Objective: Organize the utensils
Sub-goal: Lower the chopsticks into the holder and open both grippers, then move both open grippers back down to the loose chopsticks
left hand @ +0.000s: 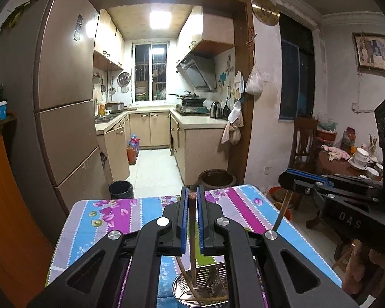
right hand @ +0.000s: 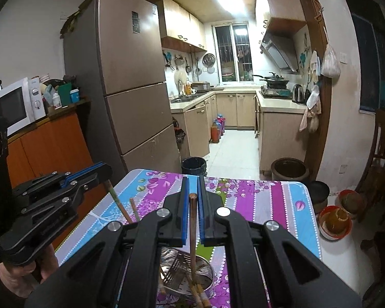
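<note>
Over a round steel utensil holder (left hand: 205, 286) on the floral tablecloth, my left gripper (left hand: 192, 190) is shut on a brown chopstick (left hand: 192, 220) that points down into it. My right gripper (right hand: 193, 179) is shut on a second chopstick (right hand: 193, 220), also standing in the steel holder (right hand: 205, 279). A fork (right hand: 175, 264) and several other chopsticks lie in that holder. In the left wrist view the right gripper (left hand: 286, 177) shows at the right with its chopstick (left hand: 282, 213) hanging below. In the right wrist view the left gripper (right hand: 104, 169) shows at the left, gripping its chopstick (right hand: 118, 202).
The table (right hand: 290, 205) ends just ahead, with a black bin (right hand: 193, 165) and a brown crock (right hand: 288, 169) on the floor beyond. Red bowls (right hand: 335, 222) sit on the floor to the right. A fridge (right hand: 131, 82) stands at the left, a wooden chair (left hand: 304, 138) at the right.
</note>
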`<state>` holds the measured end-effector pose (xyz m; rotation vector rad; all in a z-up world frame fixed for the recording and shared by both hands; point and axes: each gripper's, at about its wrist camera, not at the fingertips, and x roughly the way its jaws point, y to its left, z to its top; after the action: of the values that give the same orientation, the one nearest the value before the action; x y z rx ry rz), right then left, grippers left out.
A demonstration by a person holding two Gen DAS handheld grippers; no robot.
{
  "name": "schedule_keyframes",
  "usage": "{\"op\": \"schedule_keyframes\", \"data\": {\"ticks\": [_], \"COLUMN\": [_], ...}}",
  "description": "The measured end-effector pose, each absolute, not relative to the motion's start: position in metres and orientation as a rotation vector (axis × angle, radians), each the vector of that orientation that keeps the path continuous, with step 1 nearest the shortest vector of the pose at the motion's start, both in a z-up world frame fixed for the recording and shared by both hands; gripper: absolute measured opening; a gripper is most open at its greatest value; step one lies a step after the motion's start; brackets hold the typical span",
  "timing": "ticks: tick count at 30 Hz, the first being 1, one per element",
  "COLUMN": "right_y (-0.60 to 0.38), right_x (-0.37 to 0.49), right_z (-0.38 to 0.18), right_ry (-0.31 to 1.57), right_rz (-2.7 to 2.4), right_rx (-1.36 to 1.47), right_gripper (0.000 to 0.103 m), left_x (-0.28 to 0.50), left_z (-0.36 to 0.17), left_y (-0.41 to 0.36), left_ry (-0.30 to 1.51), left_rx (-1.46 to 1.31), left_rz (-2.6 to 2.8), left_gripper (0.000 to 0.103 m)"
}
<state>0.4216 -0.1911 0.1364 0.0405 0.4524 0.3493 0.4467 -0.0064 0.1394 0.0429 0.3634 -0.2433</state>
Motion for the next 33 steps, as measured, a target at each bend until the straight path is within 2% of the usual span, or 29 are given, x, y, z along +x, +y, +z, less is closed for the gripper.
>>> {"op": "schedule_keyframes", "data": {"ticks": [1, 2, 3, 4, 5, 7, 11, 24, 33], "right_y": [-0.192, -0.194, -0.195, -0.197, -0.198, -0.199, -0.204, -0.216, -0.220], "right_x": [0.425, 0.426, 0.427, 0.427, 0.427, 0.425, 0.420, 0.399, 0.341], "right_z": [0.135, 0.134, 0.135, 0.136, 0.136, 0.137, 0.142, 0.153, 0.153], "right_ry": [0.467, 0.465, 0.462, 0.461, 0.459, 0.444, 0.422, 0.367, 0.272], "right_rz": [0.344, 0.329, 0.323, 0.324, 0.323, 0.315, 0.310, 0.296, 0.297], "right_rx": [0.046, 0.043, 0.042, 0.048, 0.050, 0.039, 0.044, 0.040, 0.013], "right_gripper": [0.007, 0.017, 0.025, 0.038, 0.050, 0.064, 0.065, 0.071, 0.083], "left_x": [0.449, 0.450, 0.450, 0.450, 0.451, 0.451, 0.448, 0.431, 0.374], "left_z": [0.138, 0.137, 0.137, 0.136, 0.136, 0.136, 0.139, 0.137, 0.128], "left_y": [-0.007, -0.007, -0.007, -0.005, -0.004, -0.001, 0.005, 0.016, 0.027], "left_ry": [0.369, 0.370, 0.366, 0.359, 0.359, 0.355, 0.330, 0.314, 0.252], "left_rx": [0.042, 0.039, 0.034, 0.031, 0.031, 0.034, 0.025, 0.028, 0.017], "left_rz": [-0.238, -0.231, -0.224, -0.216, -0.212, -0.197, -0.168, -0.141, -0.135], "left_gripper": [0.012, 0.026, 0.034, 0.041, 0.042, 0.045, 0.061, 0.069, 0.073]}}
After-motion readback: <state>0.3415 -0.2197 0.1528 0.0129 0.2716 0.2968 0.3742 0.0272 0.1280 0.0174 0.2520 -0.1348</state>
